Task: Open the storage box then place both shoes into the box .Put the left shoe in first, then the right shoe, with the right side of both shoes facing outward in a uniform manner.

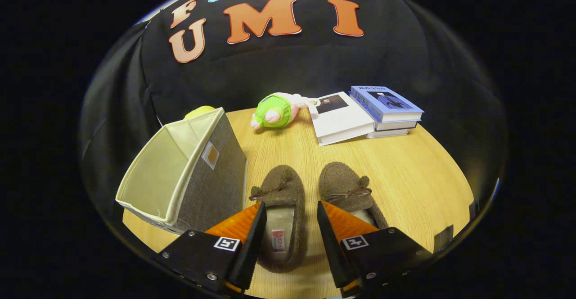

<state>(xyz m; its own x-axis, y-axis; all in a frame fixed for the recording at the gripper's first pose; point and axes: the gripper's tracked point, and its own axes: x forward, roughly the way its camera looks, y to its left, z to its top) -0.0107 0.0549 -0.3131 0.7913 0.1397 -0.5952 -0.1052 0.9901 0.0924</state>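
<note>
Two brown fuzzy slippers with small bows lie side by side on the wooden table, toes pointing away from me. The left shoe [280, 200] lies between my fingers, its heel end under the gap. The right shoe [347, 190] is partly hidden behind my right finger. My gripper [291, 215] hovers above them, open, with nothing held. The grey fabric storage box [211, 177] with a cream lining stands just left of the left shoe, its top open and its inside bare.
A green and pink plush toy [275, 110] lies at the back of the table [418, 177]. A white book [339, 118] and a stack of books [387, 110] lie at the back right. Something yellow [200, 111] peeks out behind the box.
</note>
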